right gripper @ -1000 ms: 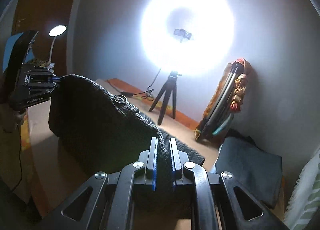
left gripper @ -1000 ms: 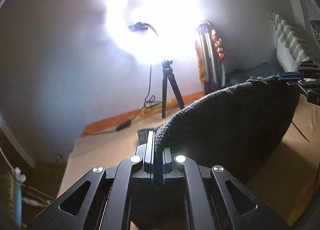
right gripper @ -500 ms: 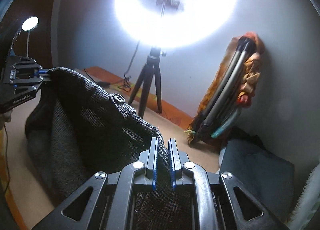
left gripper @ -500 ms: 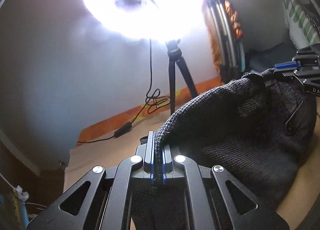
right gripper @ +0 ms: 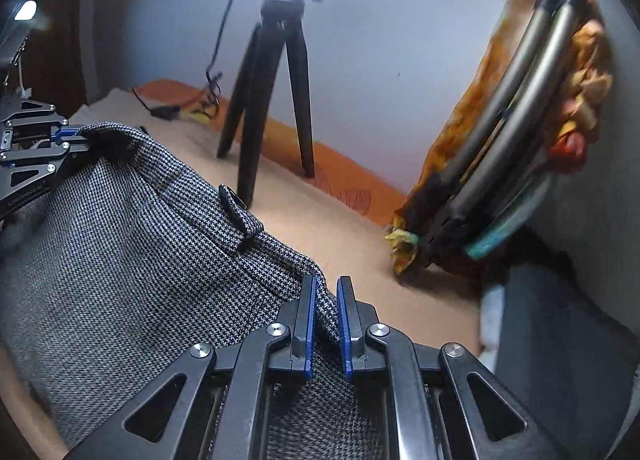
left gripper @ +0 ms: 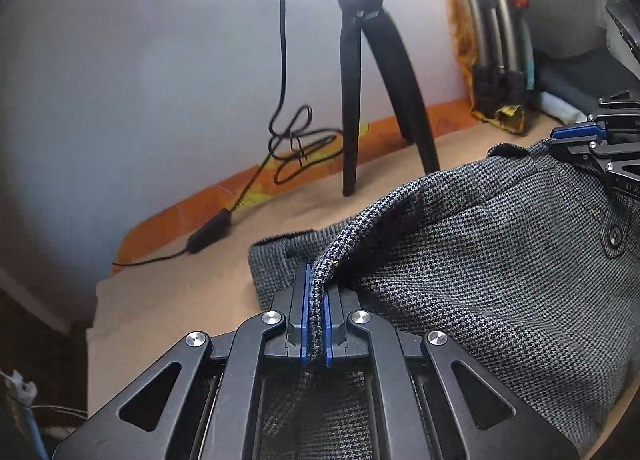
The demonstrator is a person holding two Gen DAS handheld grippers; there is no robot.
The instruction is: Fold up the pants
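Observation:
The grey houndstooth pants (left gripper: 500, 260) hang between my two grippers by the waistband, low over the tan surface (left gripper: 180, 292). My left gripper (left gripper: 316, 280) is shut on one end of the waistband. My right gripper (right gripper: 323, 288) has its jaws a little apart, with the other end of the waistband (right gripper: 248, 227) still lying between them. The right gripper also shows at the right edge of the left wrist view (left gripper: 576, 133), and the left gripper at the left edge of the right wrist view (right gripper: 68, 133). A lower layer of the pants (left gripper: 276, 256) lies on the surface.
A black tripod (left gripper: 360, 79) with a ring light stands on the surface by the wall, its cable (left gripper: 288, 139) coiled beside it. A folded metal frame in orange cloth (right gripper: 520, 119) leans on the wall. Dark folded fabric (right gripper: 560, 320) lies at the right.
Both grippers have come down and forward with the waistband, so the pants now sag near the surface. The right jaws have parted slightly around the fabric.

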